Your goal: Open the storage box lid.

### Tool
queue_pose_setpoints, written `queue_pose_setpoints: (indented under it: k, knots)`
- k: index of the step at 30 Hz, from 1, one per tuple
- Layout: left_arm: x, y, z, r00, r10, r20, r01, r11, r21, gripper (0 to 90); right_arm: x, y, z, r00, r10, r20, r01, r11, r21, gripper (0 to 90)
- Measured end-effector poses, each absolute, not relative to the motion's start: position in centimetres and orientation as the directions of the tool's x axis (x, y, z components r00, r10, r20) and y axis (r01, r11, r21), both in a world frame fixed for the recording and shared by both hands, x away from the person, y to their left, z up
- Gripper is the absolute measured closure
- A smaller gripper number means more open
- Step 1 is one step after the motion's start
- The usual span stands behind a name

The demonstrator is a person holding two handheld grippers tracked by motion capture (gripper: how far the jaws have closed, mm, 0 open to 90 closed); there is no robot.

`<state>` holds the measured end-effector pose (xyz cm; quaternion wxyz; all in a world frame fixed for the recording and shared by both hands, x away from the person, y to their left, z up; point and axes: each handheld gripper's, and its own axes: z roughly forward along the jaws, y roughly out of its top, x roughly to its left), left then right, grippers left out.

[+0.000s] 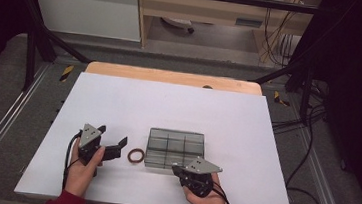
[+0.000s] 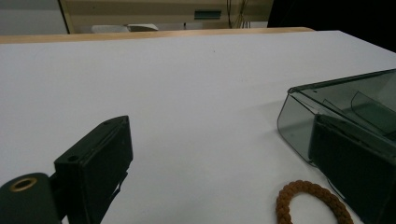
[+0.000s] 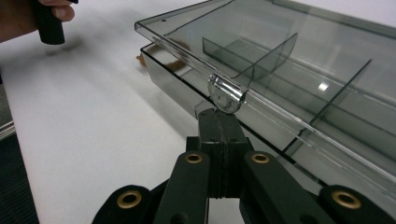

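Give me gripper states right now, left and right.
Left gripper: open, holding nothing; brown braided ring lies on the table between its jaws.
Right gripper: closed, empty, tips just under the latch tab of the clear compartment box.

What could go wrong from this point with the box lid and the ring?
The right gripper meets the clear box only at its small lid latch, with jaws shut, so it may slip off or drag the light box. The left gripper hangs open near the brown ring and could nudge it.
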<state>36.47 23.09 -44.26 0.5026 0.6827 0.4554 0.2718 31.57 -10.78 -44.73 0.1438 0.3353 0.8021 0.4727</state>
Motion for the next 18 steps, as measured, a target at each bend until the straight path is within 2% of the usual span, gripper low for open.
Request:
queue_pose_setpoints:
  k: [18]
  knots:
    - [36.36,22.91,-44.2,0.446,0.891,-0.084,0.347,-0.085,0.934,7.6,31.74,-10.99,-43.98,-0.735,0.674,0.076,0.373,0.308,0.875,90.0]
